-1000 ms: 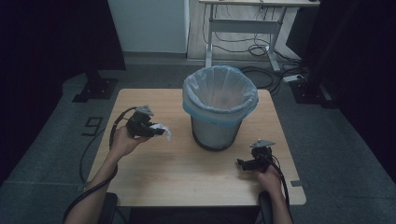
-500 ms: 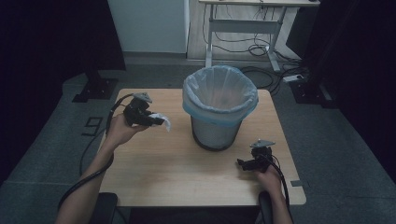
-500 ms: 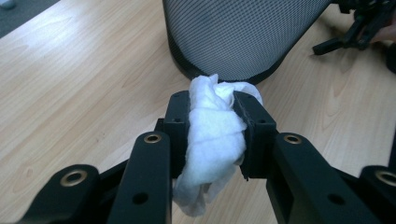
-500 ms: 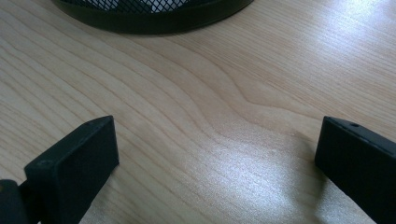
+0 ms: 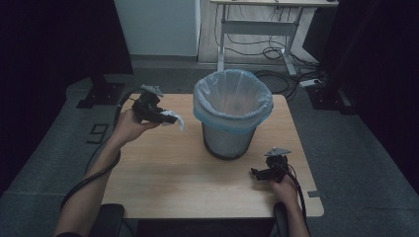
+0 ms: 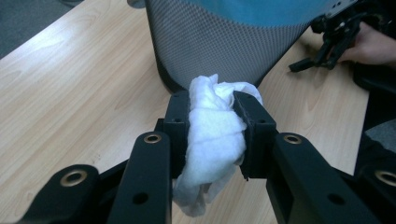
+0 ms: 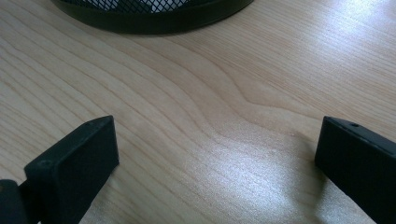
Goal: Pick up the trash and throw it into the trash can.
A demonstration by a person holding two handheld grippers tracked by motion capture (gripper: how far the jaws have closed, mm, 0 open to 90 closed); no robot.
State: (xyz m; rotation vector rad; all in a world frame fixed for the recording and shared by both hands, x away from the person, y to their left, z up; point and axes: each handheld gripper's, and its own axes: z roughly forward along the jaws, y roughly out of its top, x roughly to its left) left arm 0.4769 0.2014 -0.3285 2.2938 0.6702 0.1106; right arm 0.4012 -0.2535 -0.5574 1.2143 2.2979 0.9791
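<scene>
Left tongs (image 5: 165, 117) clenched on a crumpled white tissue (image 6: 212, 135), held above the counter (image 5: 163, 168), left of the lined mesh bin (image 5: 232, 116). Right tongs (image 5: 257, 173) spread wide, low at the near right. No readable writing.

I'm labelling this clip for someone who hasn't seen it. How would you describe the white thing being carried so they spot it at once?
Start at the mesh bin with the pale blue liner, standing on the wooden table. Left of it, the left tongs are raised above the table, shut on a crumpled white tissue. It is the one soft white wad there, bulging out from between the black jaws.
</scene>
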